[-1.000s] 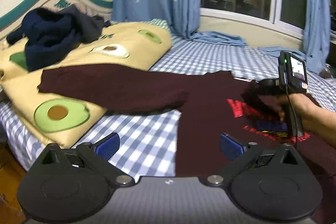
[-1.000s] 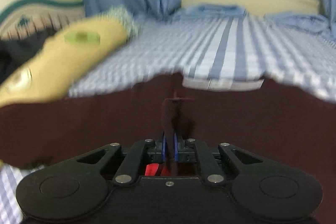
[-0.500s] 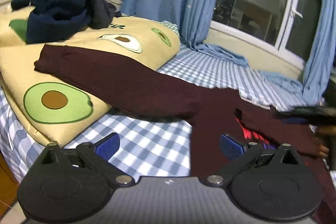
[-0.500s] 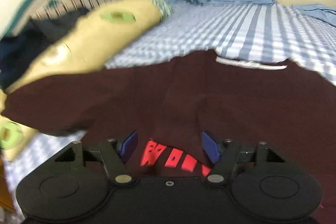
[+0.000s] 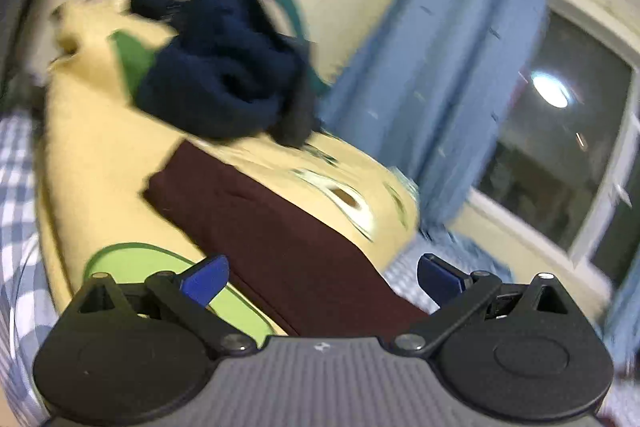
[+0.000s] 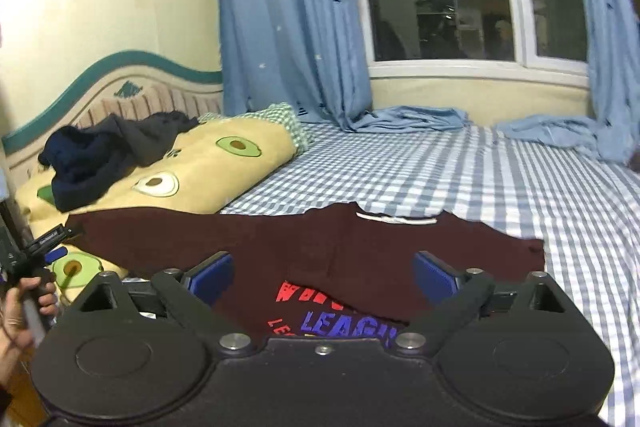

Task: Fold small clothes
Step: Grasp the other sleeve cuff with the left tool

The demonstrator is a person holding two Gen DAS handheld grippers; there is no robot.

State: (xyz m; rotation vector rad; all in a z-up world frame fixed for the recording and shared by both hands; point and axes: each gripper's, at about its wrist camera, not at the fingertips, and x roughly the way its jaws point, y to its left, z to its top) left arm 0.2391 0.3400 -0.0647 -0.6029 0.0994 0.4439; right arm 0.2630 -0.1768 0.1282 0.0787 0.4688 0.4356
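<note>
- The right tongs are being opened wide above the shirt, with nothing pinched between the pads.
- The left tongs are being held released, with the shirt's sleeve lying beyond them, ungripped.
- The shirt is being supported by the checked bed, its sleeve draped across the avocado pillow.
- A dark bundle of clothes is being carried by the pillow.

The dark red shirt has big letters on its front, right in front of the right gripper and partly hidden by a fold. The red word on top starts with "W" but cannot be read whole. Below it, blue letters spell "LEAGU", and small red letters beside them start with "LE".
</note>
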